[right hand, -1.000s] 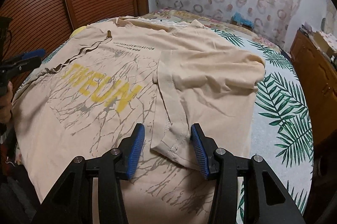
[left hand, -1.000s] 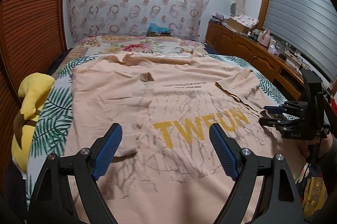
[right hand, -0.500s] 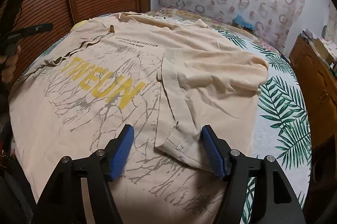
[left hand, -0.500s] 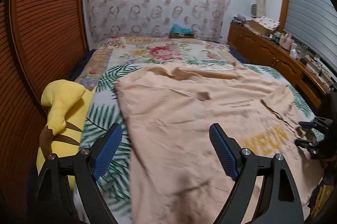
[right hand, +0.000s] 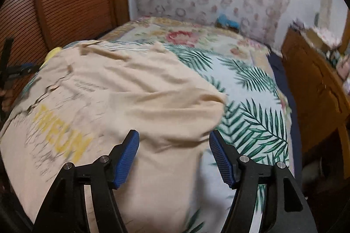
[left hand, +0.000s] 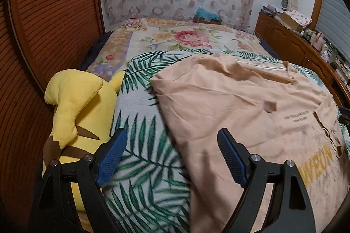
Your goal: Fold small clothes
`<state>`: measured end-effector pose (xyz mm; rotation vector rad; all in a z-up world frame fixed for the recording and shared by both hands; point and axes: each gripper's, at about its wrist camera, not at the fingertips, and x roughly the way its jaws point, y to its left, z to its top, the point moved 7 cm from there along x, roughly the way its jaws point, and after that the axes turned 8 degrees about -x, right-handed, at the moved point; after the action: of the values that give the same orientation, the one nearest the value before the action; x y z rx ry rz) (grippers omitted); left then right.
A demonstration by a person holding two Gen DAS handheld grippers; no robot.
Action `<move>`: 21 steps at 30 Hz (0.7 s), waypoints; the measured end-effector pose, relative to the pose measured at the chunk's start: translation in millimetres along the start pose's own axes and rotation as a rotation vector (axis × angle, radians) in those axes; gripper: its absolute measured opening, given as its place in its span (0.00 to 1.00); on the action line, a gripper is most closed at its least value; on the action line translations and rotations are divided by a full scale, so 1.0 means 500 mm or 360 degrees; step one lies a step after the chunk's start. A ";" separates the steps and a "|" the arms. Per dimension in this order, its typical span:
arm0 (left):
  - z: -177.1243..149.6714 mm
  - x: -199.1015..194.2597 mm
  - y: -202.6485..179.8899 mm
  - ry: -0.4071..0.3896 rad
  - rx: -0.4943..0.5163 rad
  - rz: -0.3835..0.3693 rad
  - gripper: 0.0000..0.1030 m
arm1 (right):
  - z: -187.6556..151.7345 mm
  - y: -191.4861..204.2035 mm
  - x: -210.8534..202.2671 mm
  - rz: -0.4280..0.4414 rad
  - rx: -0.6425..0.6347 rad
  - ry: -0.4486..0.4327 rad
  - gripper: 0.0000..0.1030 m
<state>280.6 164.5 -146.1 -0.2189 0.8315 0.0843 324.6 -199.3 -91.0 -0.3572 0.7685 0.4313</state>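
Observation:
A peach T-shirt (left hand: pixel 240 114) with yellow lettering lies spread on the bed, with both sleeves folded inward; it also shows in the right wrist view (right hand: pixel 135 97). My left gripper (left hand: pixel 172 156) is open and empty above the shirt's left edge, over the leaf-print sheet. My right gripper (right hand: pixel 175 154) is open and empty above the shirt's right edge, at the folded sleeve. The left gripper shows small at the far left of the right wrist view (right hand: pixel 24 69).
The bed has a leaf-print sheet (left hand: pixel 140 158) and a floral blanket (left hand: pixel 181 36) at the far end. A yellow plush toy (left hand: pixel 76 110) lies at the bed's left side by the wooden slatted doors (left hand: pixel 43 36). A wooden dresser (right hand: pixel 315 79) stands right of the bed.
My left gripper has swung left from the shirt's middle to its left edge. My right gripper has opened wider and swung right to the shirt's right edge. The shirt has not moved.

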 end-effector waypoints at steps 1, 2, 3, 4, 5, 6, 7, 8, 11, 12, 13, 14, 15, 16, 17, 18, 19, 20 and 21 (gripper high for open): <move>0.002 0.004 0.002 0.0005 0.0000 -0.0007 0.80 | 0.001 -0.016 0.014 0.0005 0.0028 0.0012 0.67; 0.003 0.012 0.005 0.0017 -0.0001 -0.0010 0.78 | 0.004 -0.028 0.025 0.0007 0.0049 0.0022 0.67; 0.005 0.021 0.010 0.0034 -0.0007 -0.0009 0.78 | 0.003 -0.043 0.039 0.0014 0.0079 0.0040 0.67; 0.006 0.026 0.012 0.0043 -0.0012 -0.0010 0.76 | 0.007 -0.048 0.048 0.0027 0.0096 0.0048 0.67; 0.009 0.032 0.015 0.0054 -0.0022 -0.0021 0.74 | 0.008 -0.052 0.055 0.0041 0.0113 0.0053 0.67; 0.011 0.038 0.016 0.0068 -0.0033 -0.0040 0.73 | 0.010 -0.057 0.063 0.0047 0.0126 0.0059 0.67; 0.014 0.043 0.015 0.0079 -0.0043 -0.0058 0.69 | 0.013 -0.059 0.072 0.0053 0.0134 0.0067 0.67; 0.018 0.049 0.014 0.0089 -0.0054 -0.0083 0.66 | 0.016 -0.061 0.078 0.0061 0.0138 0.0072 0.67; 0.026 0.061 0.007 0.0112 -0.0063 -0.0121 0.59 | 0.021 -0.064 0.088 0.0067 0.0139 0.0090 0.67; 0.030 0.065 0.004 0.0109 -0.0062 -0.0130 0.58 | 0.025 -0.064 0.092 0.0070 0.0132 0.0095 0.67; 0.034 0.067 0.002 0.0110 -0.0055 -0.0121 0.56 | 0.028 -0.064 0.095 0.0069 0.0121 0.0099 0.67; 0.037 0.070 -0.002 0.0112 -0.0044 -0.0110 0.55 | 0.030 -0.067 0.097 0.0062 0.0110 0.0099 0.67; 0.039 0.072 -0.005 0.0115 -0.0042 -0.0115 0.55 | 0.033 -0.065 0.098 0.0058 0.0097 0.0101 0.67; 0.042 0.075 -0.008 0.0117 -0.0040 -0.0116 0.55 | 0.036 -0.064 0.100 0.0058 0.0089 0.0100 0.67; 0.043 0.077 -0.011 0.0119 -0.0034 -0.0112 0.55 | 0.036 -0.065 0.102 0.0063 0.0088 0.0098 0.67; 0.045 0.078 -0.014 0.0120 -0.0027 -0.0110 0.55 | 0.038 -0.064 0.104 0.0064 0.0086 0.0095 0.67; 0.048 0.081 -0.016 0.0119 -0.0020 -0.0109 0.50 | 0.039 -0.066 0.108 0.0062 0.0083 0.0094 0.67; 0.050 0.083 -0.019 0.0119 -0.0014 -0.0104 0.47 | 0.040 -0.064 0.110 0.0063 0.0079 0.0093 0.67; 0.052 0.084 -0.020 0.0121 -0.0017 -0.0100 0.47 | 0.041 -0.063 0.110 0.0067 0.0073 0.0091 0.67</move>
<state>329.1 159.9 -158.7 -0.2593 0.8990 0.0218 387.6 -203.5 -112.8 -0.3118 0.8413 0.4435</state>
